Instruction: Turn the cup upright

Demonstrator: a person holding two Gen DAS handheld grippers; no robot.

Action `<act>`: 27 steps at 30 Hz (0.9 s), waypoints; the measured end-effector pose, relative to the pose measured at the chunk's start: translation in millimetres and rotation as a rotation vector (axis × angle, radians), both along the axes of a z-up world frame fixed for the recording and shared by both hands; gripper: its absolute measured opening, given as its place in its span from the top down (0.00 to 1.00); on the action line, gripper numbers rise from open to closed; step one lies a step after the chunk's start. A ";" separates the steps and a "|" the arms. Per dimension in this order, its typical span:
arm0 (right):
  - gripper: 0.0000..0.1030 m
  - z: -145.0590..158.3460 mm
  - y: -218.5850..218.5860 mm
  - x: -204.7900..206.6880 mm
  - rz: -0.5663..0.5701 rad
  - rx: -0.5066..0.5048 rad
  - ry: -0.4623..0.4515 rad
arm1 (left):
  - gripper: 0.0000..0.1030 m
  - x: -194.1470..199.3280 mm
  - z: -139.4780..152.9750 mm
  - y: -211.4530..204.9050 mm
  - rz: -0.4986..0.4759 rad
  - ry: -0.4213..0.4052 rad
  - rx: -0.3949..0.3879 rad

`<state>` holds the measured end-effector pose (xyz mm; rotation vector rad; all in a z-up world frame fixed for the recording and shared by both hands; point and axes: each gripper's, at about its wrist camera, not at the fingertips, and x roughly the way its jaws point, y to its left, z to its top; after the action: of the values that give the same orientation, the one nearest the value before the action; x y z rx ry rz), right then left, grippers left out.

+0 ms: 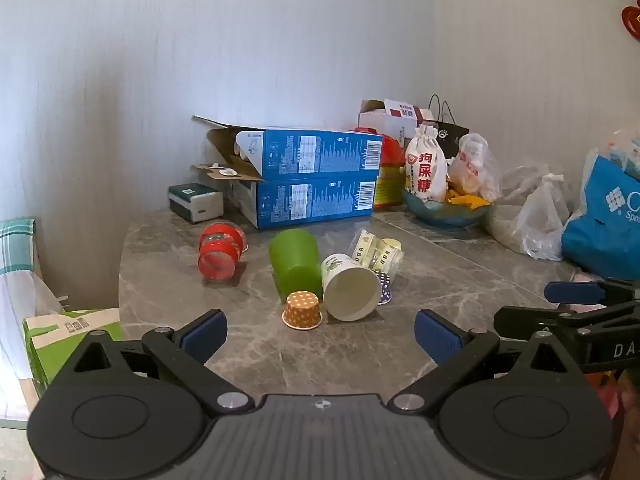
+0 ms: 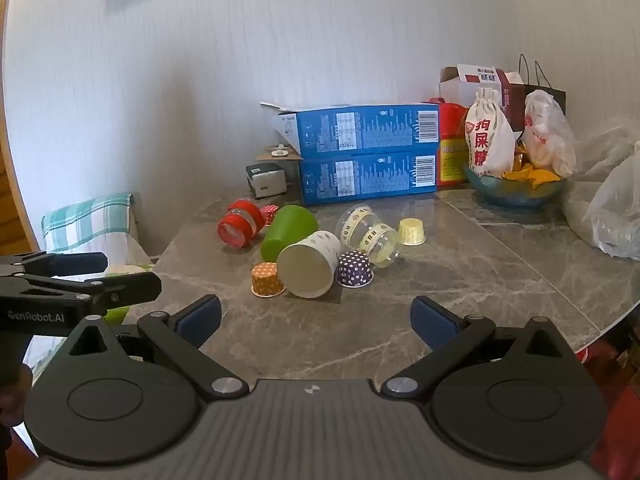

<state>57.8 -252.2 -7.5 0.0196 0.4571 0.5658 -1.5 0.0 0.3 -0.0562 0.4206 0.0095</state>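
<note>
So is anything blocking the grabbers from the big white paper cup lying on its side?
Nothing visible. Bare marble table lies between the open right gripper and the white paper cup. The small orange dotted cup touches its left side.

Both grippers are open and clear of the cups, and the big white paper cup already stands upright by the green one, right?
Not upright: the white paper cup lies on its side against the green cup, open mouth toward the camera, as the right wrist view shows. Both the left gripper and the right gripper are open, clear of the cups.

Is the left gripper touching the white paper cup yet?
Apart. The left wrist view shows bare tabletop between the open left gripper and the white paper cup.
</note>
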 end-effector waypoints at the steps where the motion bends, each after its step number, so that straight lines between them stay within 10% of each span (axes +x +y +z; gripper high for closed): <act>1: 0.01 0.0 0.4 0.1 0.000 -0.010 0.004 | 0.02 0.7 -0.1 -0.5 -0.001 0.008 0.006; 27: 0.01 -4.9 -1.2 3.2 -0.002 0.003 0.020 | 0.02 3.1 -1.2 -0.7 0.004 0.010 0.002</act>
<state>60.9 -253.5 -12.4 0.0285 0.4752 0.5647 1.6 -0.7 -0.9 -0.0552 0.4304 0.0144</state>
